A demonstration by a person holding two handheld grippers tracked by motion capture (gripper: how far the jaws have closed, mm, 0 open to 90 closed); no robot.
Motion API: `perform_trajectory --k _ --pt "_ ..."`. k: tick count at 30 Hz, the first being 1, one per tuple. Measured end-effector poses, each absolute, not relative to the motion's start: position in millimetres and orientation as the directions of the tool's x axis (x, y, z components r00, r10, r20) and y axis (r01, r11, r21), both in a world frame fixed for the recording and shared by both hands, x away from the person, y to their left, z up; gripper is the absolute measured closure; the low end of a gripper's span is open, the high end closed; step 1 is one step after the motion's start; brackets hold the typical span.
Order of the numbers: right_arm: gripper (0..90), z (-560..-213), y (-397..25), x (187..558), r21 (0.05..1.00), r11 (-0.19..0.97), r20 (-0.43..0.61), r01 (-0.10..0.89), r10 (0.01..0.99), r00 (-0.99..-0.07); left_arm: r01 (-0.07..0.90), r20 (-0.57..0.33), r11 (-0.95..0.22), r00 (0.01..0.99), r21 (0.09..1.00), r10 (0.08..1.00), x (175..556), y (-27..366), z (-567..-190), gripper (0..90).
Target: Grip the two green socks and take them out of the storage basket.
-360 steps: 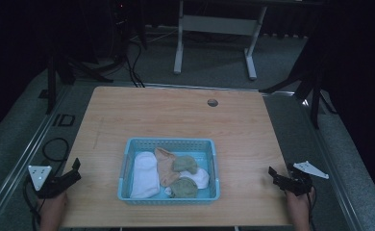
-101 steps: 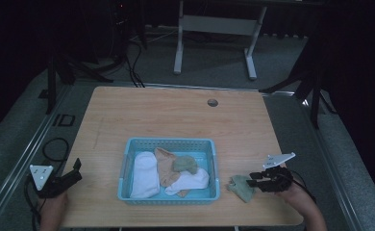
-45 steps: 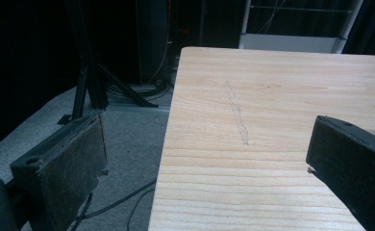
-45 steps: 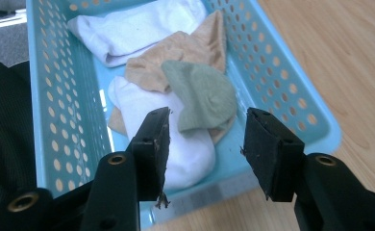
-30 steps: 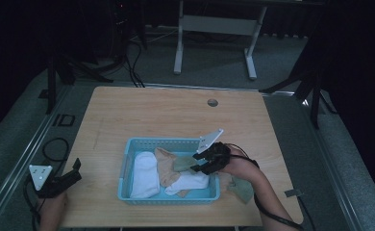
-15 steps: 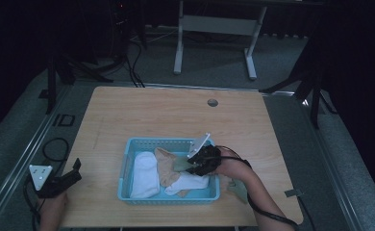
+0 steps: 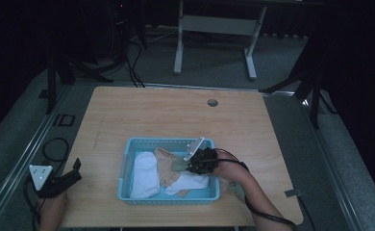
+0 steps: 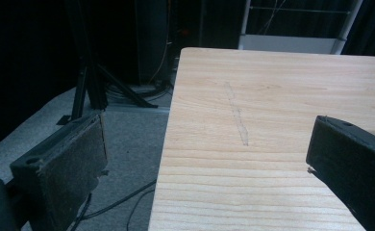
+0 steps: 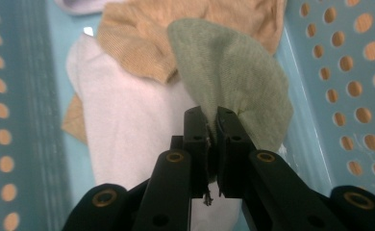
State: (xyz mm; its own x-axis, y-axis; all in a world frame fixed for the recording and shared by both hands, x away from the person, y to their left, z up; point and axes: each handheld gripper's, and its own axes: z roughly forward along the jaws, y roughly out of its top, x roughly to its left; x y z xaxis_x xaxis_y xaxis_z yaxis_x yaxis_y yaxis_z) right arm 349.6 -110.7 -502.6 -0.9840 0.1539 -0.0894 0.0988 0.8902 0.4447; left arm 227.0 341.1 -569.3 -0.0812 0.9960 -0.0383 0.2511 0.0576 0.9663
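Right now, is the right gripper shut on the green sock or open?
Shut on it. In the right gripper view the right gripper has its jaws pinched together on the green sock, inside the blue basket.

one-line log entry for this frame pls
right gripper: shut on green sock, in basket | left gripper: open, idle at table edge | second green sock: on table

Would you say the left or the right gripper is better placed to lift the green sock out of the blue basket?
Right: the right gripper is shut on the green sock, while the left gripper waits open.
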Motion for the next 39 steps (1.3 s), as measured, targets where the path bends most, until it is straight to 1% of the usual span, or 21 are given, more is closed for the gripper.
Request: perform_trajectory --k 8,11,19,24,29,30,31,39 --pt "85.2 -478.5 -117.2 346.8 0.505 0.86 -0.105 0.081 0.154 -0.982 0.251 -0.038 0.057 -0.082 0.966 0.996 227.0 341.1 -569.4 0.7" --pt "85.4 -464.5 -119.2 342.9 0.533 0.844 -0.115 0.068 0.152 -0.982 0.252 -0.037 0.057 -0.083 0.966 0.996 227.2 340.9 -569.3 0.7" --pt "85.7 -444.5 -120.1 334.7 0.546 0.838 -0.15 0.031 0.134 -0.98 0.25 -0.036 0.056 -0.086 0.967 0.996 227.0 340.7 -569.4 0.7" --pt "85.6 -430.4 -124.6 331.7 0.572 0.82 -0.163 0.018 0.135 -0.977 0.249 -0.034 0.055 -0.086 0.967 0.996 227.1 340.6 -569.4 0.7" --pt "85.6 -408.6 -137.3 327.9 0.621 0.784 -0.181 0.009 0.155 -0.971 0.249 -0.034 0.055 -0.086 0.967 0.996 227.1 340.6 -569.4 0.7" --pt "85.6 -408.6 -137.3 327.9 0.621 0.784 -0.181 0.009 0.155 -0.971 0.249 -0.033 0.054 -0.088 0.967 0.996 227.1 340.4 -569.4 0.7" --pt "85.6 -400.5 -144.1 327.3 0.637 0.771 -0.189 0.009 0.167 -0.968 0.249 -0.032 0.053 -0.088 0.967 0.996 227.1 340.4 -569.4 0.8" --pt "85.6 -382.6 -166.5 326.5 0.671 0.741 -0.216 0.021 0.224 -0.95 0.249 -0.032 0.053 -0.088 0.967 0.996 227.1 340.4 -569.3 0.7"
